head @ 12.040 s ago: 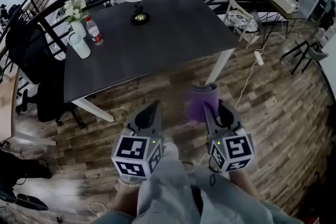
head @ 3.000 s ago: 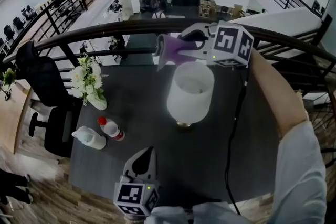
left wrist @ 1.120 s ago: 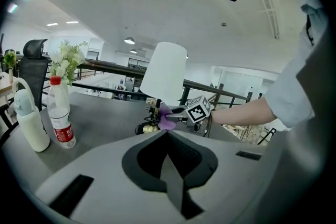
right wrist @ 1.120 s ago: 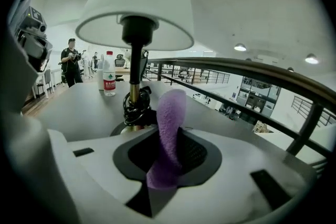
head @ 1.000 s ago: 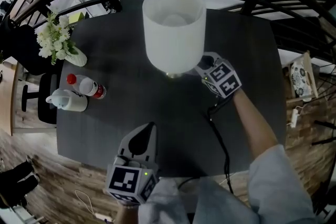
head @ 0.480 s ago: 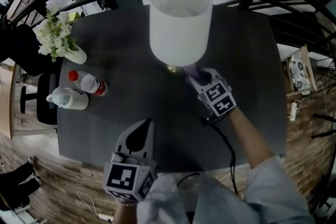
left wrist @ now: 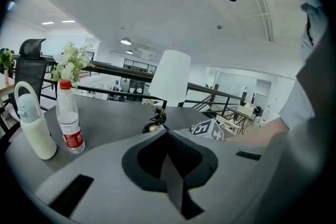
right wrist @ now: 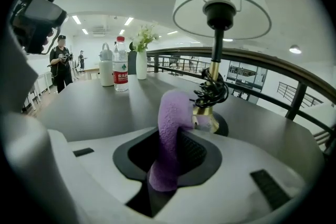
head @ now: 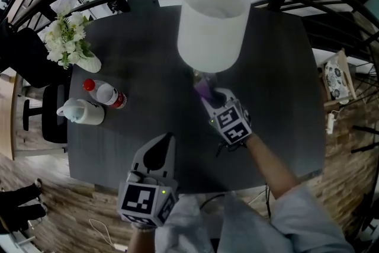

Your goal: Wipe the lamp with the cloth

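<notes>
right gripper (head: pixel 208 95) clamping fuzzy purple cloth (right wrist: pixel 169 128), cloth tip touching low brass stem of white-shaded table lamp (head: pixel 212 23) standing on dark grey table (head: pixel 148 56), left gripper (head: pixel 159 154) hovering at near edge, jaws together, gripping nothing

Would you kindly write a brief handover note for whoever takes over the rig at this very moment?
Right tool: shut on the purple cloth, which touches the lamp at its stem, just above the base and under the shade.
Left tool: shut, empty, low over the near edge of the table.
Done: the cloth is on the lamp; how much is already wiped does not show.
Left: wipe stem, base and shade.
</notes>
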